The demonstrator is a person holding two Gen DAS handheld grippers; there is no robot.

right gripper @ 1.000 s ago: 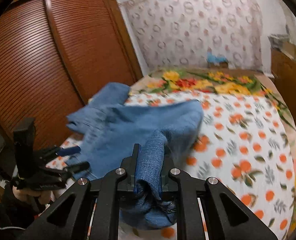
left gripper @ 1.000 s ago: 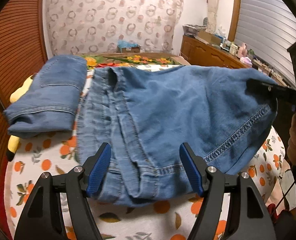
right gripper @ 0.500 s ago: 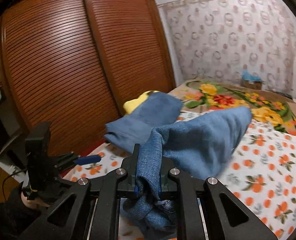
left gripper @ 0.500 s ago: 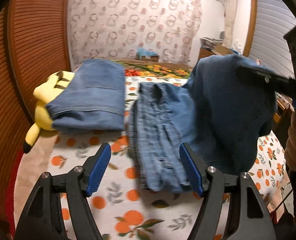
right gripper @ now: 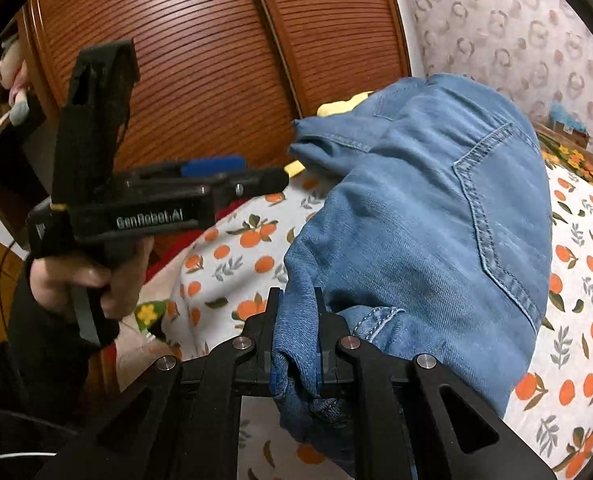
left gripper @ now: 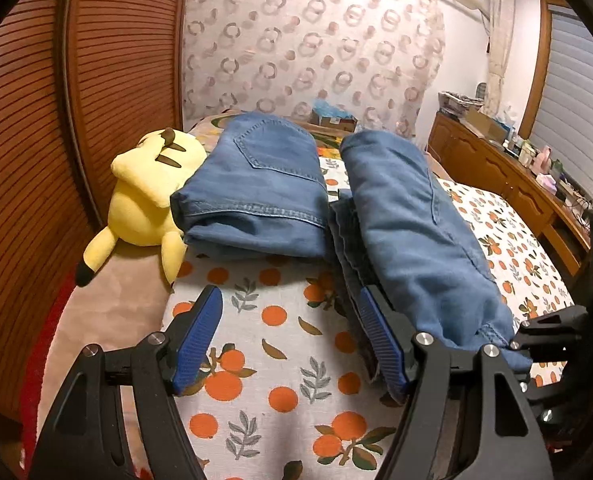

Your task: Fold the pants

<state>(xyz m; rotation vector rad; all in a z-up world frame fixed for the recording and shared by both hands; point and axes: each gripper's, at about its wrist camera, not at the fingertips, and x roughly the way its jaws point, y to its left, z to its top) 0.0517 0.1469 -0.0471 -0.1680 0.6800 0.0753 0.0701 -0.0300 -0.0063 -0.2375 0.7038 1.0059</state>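
Note:
The blue denim pants (left gripper: 412, 220) lie folded over on the orange-print bed sheet (left gripper: 280, 364), and they fill the right wrist view (right gripper: 428, 232) with a back pocket showing. My right gripper (right gripper: 298, 316) is shut on a bunched edge of the pants near the bed's near edge; it shows at the far right of the left wrist view (left gripper: 552, 328). My left gripper (left gripper: 288, 332) is open and empty above the sheet, its right finger beside the pants' near end. It also shows in the right wrist view (right gripper: 232, 172), held by a hand.
A second folded pair of jeans (left gripper: 256, 184) lies left of the pants, next to a yellow plush toy (left gripper: 144, 196). A slatted wooden wardrobe (left gripper: 96, 92) stands left of the bed. A wooden dresser (left gripper: 504, 184) with clutter runs along the right.
My right gripper has carried the pants' end over toward the left, folding the pants onto themselves. My left gripper has drawn back and left, staying open.

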